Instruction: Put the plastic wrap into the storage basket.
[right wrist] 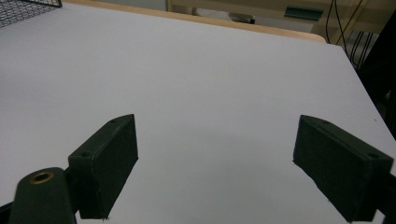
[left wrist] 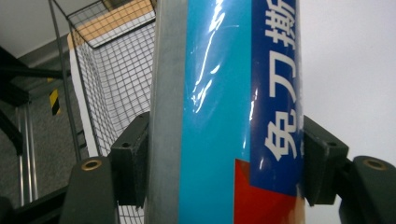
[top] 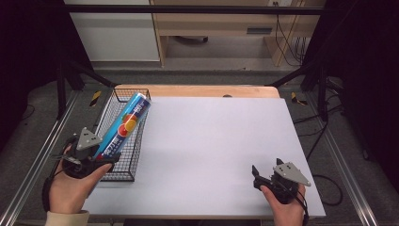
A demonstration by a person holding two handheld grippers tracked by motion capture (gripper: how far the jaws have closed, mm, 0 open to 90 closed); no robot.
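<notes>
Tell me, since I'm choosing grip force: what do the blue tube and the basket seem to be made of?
The blue tube looks like a rigid roll or carton wrapped in glossy printed film: sharp highlights streak its surface; what lies under the wrap can't be told. The basket looks like thin dark metal wire in an open grid, with the table visible through it.

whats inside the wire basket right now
A long blue box lies slanted over the basket, its far end on the far rim, its near end clamped by the left gripper. Bare mesh shows beside it; the floor under it is covered.
</notes>
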